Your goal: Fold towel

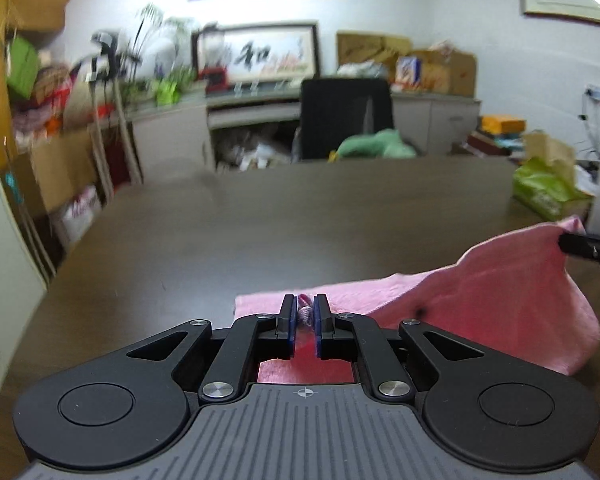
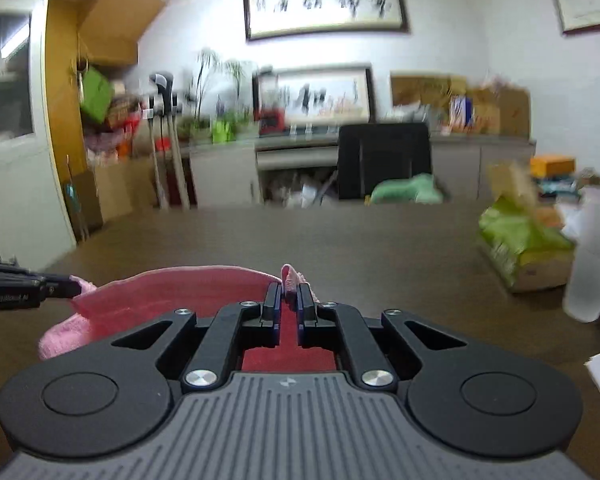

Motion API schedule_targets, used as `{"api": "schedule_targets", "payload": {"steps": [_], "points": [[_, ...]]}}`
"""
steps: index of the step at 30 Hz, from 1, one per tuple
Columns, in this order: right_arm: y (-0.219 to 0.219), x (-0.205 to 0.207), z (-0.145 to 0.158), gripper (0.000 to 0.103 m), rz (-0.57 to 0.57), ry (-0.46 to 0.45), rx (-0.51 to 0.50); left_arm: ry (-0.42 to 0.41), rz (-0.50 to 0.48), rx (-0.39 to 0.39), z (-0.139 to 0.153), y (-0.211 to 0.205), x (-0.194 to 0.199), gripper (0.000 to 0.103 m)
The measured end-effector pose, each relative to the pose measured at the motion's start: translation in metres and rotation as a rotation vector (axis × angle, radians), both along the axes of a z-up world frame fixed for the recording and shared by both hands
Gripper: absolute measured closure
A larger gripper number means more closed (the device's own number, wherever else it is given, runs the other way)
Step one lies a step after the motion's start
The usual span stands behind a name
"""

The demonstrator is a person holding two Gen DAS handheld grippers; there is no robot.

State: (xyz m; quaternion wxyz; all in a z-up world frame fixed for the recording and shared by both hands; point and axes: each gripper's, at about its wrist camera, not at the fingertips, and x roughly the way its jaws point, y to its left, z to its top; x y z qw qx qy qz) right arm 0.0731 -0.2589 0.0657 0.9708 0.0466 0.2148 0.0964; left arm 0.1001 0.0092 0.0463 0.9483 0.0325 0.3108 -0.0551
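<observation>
Above the table (image 1: 260,220), both tools (image 1: 305,312) (image 2: 289,300) pinch the pink towel's (image 1: 480,288) corners.

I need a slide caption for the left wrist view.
Left gripper pinches a pink towel corner above the brown table.

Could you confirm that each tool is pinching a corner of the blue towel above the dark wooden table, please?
Not quite: the towel is pink, not blue, as both wrist views show. Otherwise yes: the left tool and the right tool each pinch a corner of it above the dark wooden table.
</observation>
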Motion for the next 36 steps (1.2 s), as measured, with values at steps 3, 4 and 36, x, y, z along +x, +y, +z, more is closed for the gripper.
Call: {"api": "schedule_targets", "payload": {"steps": [3,4,36], "points": [[0.005,0.018,-0.016,0.092,0.002,0.061,-0.006,0.033,0.018,-0.004,-0.01,0.007,0.007,0.09],[0.006,0.022,-0.02,0.092,-0.004,0.075,-0.003,0.038,0.019,-0.006,-0.012,0.009,0.007,0.089],[0.006,0.047,-0.047,0.092,0.025,0.186,-0.097,-0.014,-0.184,0.008,-0.023,0.009,-0.017,0.041]]}}
